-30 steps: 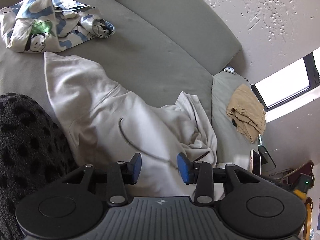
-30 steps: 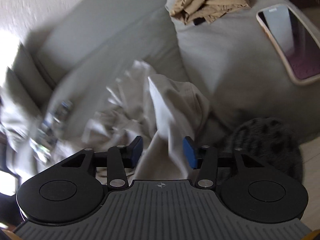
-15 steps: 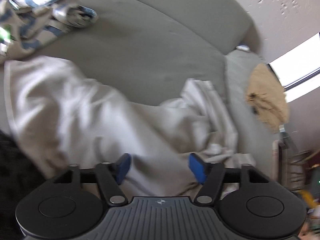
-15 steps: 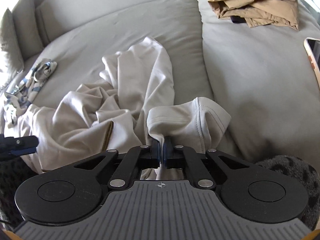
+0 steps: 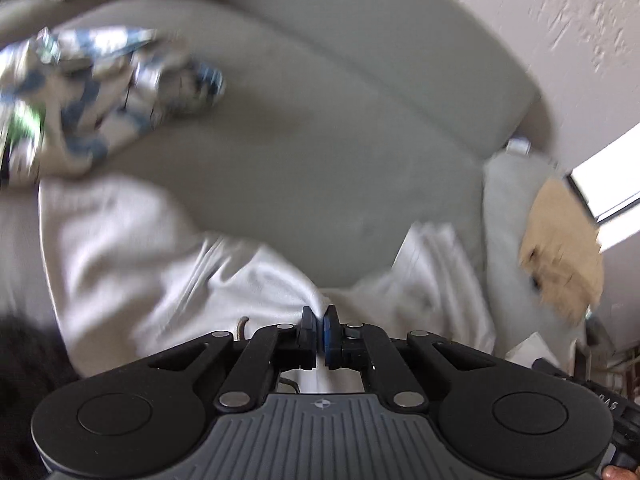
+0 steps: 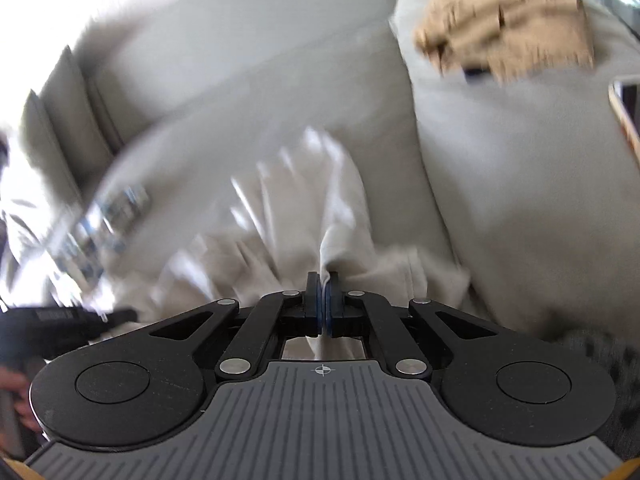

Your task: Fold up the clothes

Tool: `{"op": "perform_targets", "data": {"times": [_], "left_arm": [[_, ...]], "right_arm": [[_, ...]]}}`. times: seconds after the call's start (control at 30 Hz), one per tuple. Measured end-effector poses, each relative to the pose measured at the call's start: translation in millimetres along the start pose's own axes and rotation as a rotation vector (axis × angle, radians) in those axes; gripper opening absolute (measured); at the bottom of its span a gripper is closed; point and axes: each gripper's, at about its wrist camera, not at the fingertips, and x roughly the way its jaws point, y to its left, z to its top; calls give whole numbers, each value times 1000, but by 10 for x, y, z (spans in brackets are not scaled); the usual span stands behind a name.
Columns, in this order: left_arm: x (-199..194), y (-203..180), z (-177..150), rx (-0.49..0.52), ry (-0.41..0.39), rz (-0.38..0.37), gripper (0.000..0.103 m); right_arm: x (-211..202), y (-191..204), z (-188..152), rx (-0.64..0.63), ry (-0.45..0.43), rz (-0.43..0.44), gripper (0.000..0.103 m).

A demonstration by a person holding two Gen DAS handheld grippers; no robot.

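A cream-white garment [image 5: 168, 264] lies crumpled across the grey sofa seat [image 5: 320, 152]. My left gripper [image 5: 319, 322] is shut on a fold of its cloth, which runs between the blue pads. In the right wrist view the same white garment [image 6: 320, 200] stretches away from me, and my right gripper [image 6: 322, 286] is shut on a pinched ridge of it. The left gripper's dark body [image 6: 60, 320] shows at the left edge of that view. Both views are blurred by motion.
A blue-and-white patterned garment [image 5: 104, 92] lies bunched at the back left of the seat. A folded tan garment [image 5: 560, 248] rests on the right cushion, also [image 6: 508, 20]. A phone [image 6: 628, 116] lies at the right edge. Dark spotted fabric [image 6: 600, 352] sits at lower right.
Both grippers went from open to shut on the white garment, the right one first, then the left. Both hands shifted and the cloth is pulled up between them.
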Motion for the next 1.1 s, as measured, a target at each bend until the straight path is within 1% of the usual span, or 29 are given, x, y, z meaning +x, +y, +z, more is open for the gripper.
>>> {"op": "perform_targets", "data": {"times": [0.03,0.1,0.13,0.17,0.2,0.23,0.27,0.3,0.33,0.37,0.4,0.43,0.47,0.5,0.57,0.6,0.67,0.73,0.8,0.83,0.93,0.97,1.03,1.1], "left_arm": [[-24,-46,110,-1,-23,-6,1],[23,-221,366,4,-88,-2,1],[76,-281,469,23,-120,-2,2],[186,-354,566,48,-113,14,4],[296,-427,663,72,-107,29,16],[392,-491,747,95,-101,45,34],[364,-480,714,97,-94,55,42],[335,-469,681,100,-87,65,47],[300,-451,641,103,-83,73,54],[208,-369,539,110,-98,61,60],[116,-287,438,117,-113,49,69],[28,-204,341,121,-127,38,68],[-27,-102,286,96,-131,35,68],[-82,0,231,71,-135,32,68],[-192,203,122,20,-143,26,67],[-248,305,67,-5,-147,23,66],[-329,473,-24,-64,-161,8,65],[-332,579,-77,-129,-177,-14,64],[-306,653,-129,-186,-178,-35,62],[-287,683,-150,-211,-175,-47,62],[-244,762,-218,-275,-163,-84,62],[-235,780,-234,-286,-158,-95,62],[-220,805,-260,-294,-149,-109,62],[-204,824,-280,-301,-141,-118,62]], "right_arm": [[-52,26,98,9,-33,16,1],[-105,153,365,-11,-106,16,1],[-100,216,511,-13,-139,15,1],[-79,283,656,-11,-171,15,1],[-36,348,793,-15,-196,9,1],[28,398,923,-19,-214,-3,2],[104,434,1047,-18,-212,-15,11],[176,448,1139,-8,-191,-38,31],[206,448,1183,15,-165,-70,42],[176,446,1164,37,-165,-76,55],[114,437,1106,37,-185,-55,55],[52,427,1021,24,-192,-38,56],[-7,404,914,25,-185,-38,57],[-67,361,807,44,-177,-35,57],[-176,203,629,117,-164,0,58],[-220,121,526,172,-160,27,58],[-237,-11,317,268,-133,134,57],[-123,-60,126,334,-61,258,51],[72,-36,-56,394,11,355,43],[177,-12,-135,418,33,377,41],[443,58,-292,452,60,386,41],[508,59,-331,470,54,376,41],[609,9,-389,533,32,396,41],[669,-35,-443,597,14,466,41]]}}
